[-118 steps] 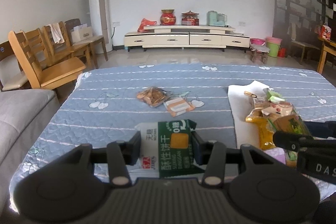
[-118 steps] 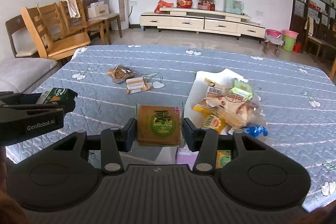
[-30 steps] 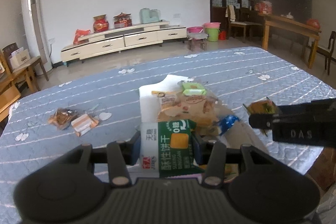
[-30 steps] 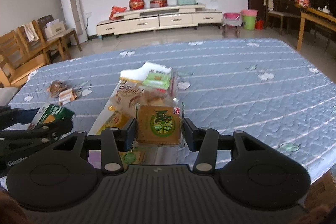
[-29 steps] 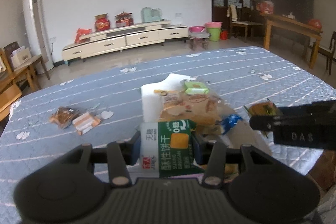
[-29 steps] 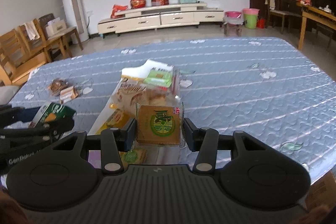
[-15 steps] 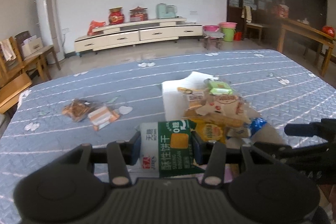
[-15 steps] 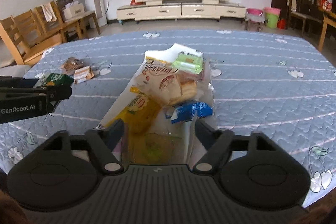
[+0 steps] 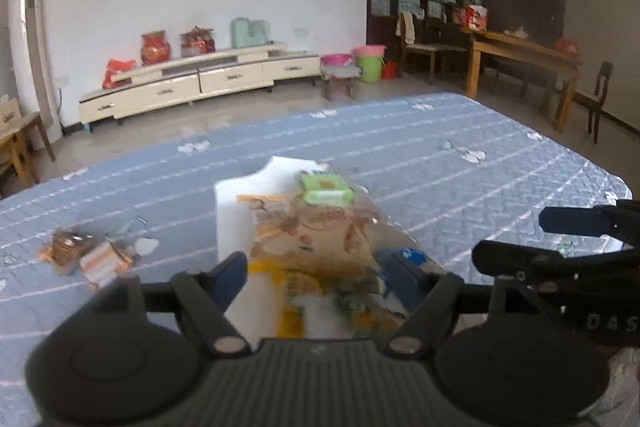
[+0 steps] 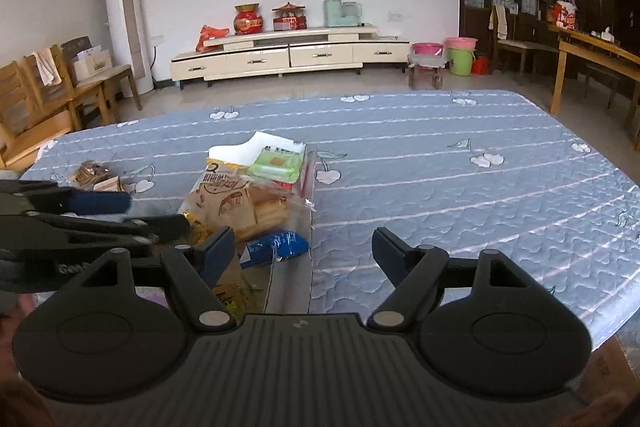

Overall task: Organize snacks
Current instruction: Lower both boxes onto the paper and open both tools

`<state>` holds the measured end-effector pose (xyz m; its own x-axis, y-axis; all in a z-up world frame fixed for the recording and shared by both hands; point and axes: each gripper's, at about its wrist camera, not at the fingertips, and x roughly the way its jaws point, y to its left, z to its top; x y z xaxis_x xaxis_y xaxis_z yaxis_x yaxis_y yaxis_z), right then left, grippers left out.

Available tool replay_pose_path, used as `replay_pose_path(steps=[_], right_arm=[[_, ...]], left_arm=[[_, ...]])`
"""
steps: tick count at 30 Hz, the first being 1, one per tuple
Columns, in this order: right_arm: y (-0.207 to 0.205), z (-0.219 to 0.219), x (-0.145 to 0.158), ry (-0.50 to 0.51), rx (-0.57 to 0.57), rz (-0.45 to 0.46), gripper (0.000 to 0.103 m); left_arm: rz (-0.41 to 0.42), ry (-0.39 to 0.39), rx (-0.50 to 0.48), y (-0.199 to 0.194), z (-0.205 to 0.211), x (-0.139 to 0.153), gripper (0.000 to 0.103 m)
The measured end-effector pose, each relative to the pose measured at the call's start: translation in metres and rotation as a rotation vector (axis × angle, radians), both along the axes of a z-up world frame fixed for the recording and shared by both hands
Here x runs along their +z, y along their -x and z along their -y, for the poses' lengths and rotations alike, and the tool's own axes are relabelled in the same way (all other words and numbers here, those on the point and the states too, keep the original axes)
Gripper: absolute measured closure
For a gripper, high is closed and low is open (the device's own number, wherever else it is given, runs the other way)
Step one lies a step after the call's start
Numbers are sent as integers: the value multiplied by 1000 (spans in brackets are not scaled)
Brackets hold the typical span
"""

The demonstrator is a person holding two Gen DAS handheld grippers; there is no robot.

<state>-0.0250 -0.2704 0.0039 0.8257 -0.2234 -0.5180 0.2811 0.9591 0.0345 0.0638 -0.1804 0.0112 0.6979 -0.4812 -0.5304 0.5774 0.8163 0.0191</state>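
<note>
Just beyond the open right tool point(image 10: 304, 251), the snack pile point(image 10: 240, 195).

Motion smears the near snacks point(image 9: 320, 303) between the left tongs point(image 9: 320, 277) in the left wrist view; their print is unreadable, and whether one lies loose there is unclear. The tongs' body hides the pile's near end. In the right wrist view the left tongs point(image 10: 120, 215) cover the pile's left edge, and two small packets point(image 10: 94, 175) beyond are half hidden. The bed point(image 10: 460, 195) is cut off below.
</note>
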Motion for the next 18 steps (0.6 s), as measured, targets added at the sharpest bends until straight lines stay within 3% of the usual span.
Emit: replay_pose_path(steps=[18], right_arm=[[-40,-63,1,20,203,-6,8]], left_arm=[[12,-1,353,1,-126,9,26]])
